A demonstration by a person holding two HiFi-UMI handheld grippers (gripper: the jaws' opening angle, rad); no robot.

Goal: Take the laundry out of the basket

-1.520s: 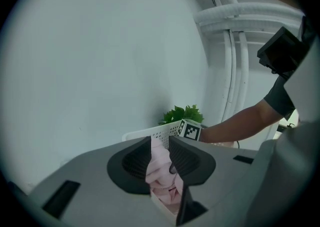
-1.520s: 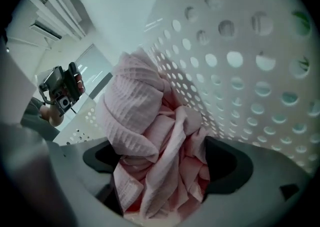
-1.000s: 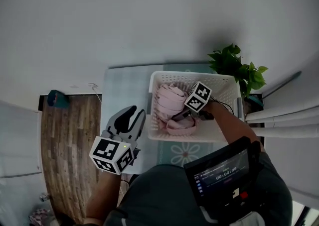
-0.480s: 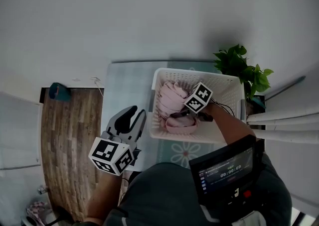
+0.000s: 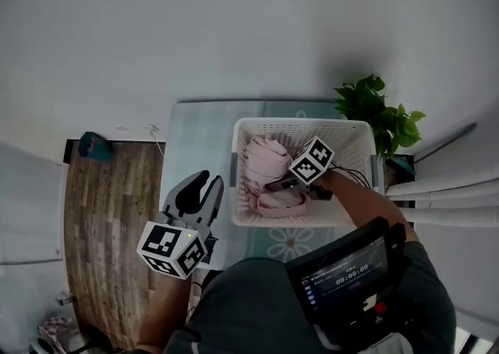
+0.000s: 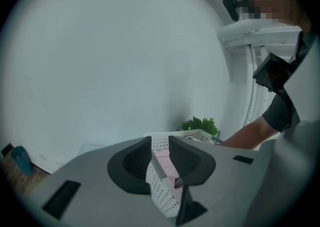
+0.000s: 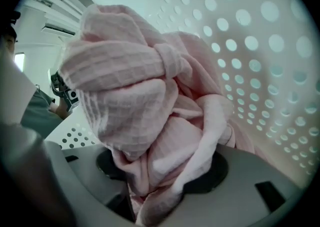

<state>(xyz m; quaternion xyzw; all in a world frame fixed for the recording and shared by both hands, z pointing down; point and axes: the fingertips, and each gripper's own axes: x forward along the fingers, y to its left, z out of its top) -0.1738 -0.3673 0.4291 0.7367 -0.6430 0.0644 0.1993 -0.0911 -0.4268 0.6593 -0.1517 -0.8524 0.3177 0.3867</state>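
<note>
Two hand-held grippers are working here. Nearest the person, the left hand-held gripper is hanging just outside the basket's left wall, jaws parted and gripping nothing. Further out, the right hand-held gripper is reaching down into the white perforated plastic basket. Its jaws are closing on the bundle of pink waffle-weave laundry, with folds bunching up against both pads. So I'm guessing the task is only just getting going. All the laundry I can see is still sitting inside the basket, nothing is lying outside it, and the actual lift-out isn't happening yet. Beyond the basket, a leafy green potted plant is standing by the wall.
</note>
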